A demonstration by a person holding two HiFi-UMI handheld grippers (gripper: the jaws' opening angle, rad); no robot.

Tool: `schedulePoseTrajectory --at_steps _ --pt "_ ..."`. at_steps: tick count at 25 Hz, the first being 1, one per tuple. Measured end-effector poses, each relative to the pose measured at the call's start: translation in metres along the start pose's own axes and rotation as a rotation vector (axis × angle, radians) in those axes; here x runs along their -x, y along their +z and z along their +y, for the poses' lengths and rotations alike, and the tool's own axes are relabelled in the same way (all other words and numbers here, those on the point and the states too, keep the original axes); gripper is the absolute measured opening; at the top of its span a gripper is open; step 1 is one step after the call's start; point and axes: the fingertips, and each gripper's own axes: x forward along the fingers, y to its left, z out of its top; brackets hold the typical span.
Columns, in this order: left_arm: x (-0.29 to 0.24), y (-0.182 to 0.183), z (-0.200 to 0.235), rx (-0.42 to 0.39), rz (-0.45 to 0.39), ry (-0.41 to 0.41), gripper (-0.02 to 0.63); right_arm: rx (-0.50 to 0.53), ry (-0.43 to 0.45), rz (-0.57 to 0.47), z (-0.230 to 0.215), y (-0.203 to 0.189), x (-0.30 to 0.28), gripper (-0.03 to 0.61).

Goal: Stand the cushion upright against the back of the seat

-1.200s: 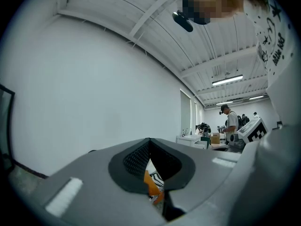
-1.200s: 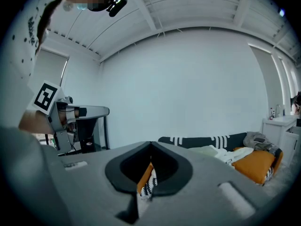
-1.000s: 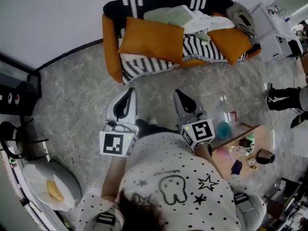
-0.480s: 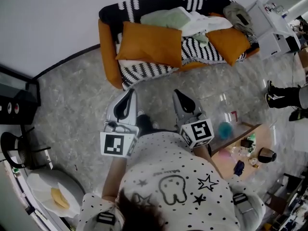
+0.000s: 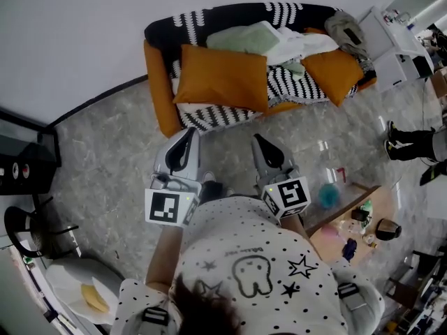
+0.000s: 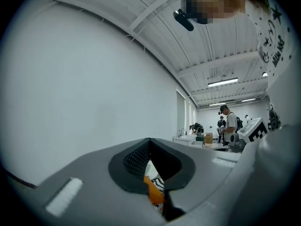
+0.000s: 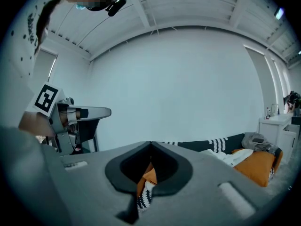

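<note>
Cushion (image 5: 222, 77), orange, seems to lie flat on the striped seat of the sofa (image 5: 157, 93) in the head view, not yet propped against the backrest. The left tongs (image 5: 187, 135) and right tongs (image 5: 259, 139) point at it from well apart. Left gripper view: tips pressed together, empty, orange glimpsed beyond. Right gripper view: likewise closed on nothing, probably because the cushion is not yet within reach.
</note>
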Motion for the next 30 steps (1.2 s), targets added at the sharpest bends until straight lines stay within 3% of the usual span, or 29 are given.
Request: schedulePoseTrajectory --at_steps 14,20,30 --pt "0.003 -0.006 0.061 0.015 0.015 0.021 -0.003 0.004 -0.012 0.006 0.021 -0.001 -0.048 -0.005" --pt "0.002 -0.013 0.064 0.018 0.018 0.002 -0.003 -0.006 -0.056 0.010 0.019 -0.004 -0.055 -0.005" --pt "0.004 -0.020 0.073 0.053 0.020 0.021 -0.003 0.020 0.000 0.012 0.036 0.001 -0.077 -0.005"
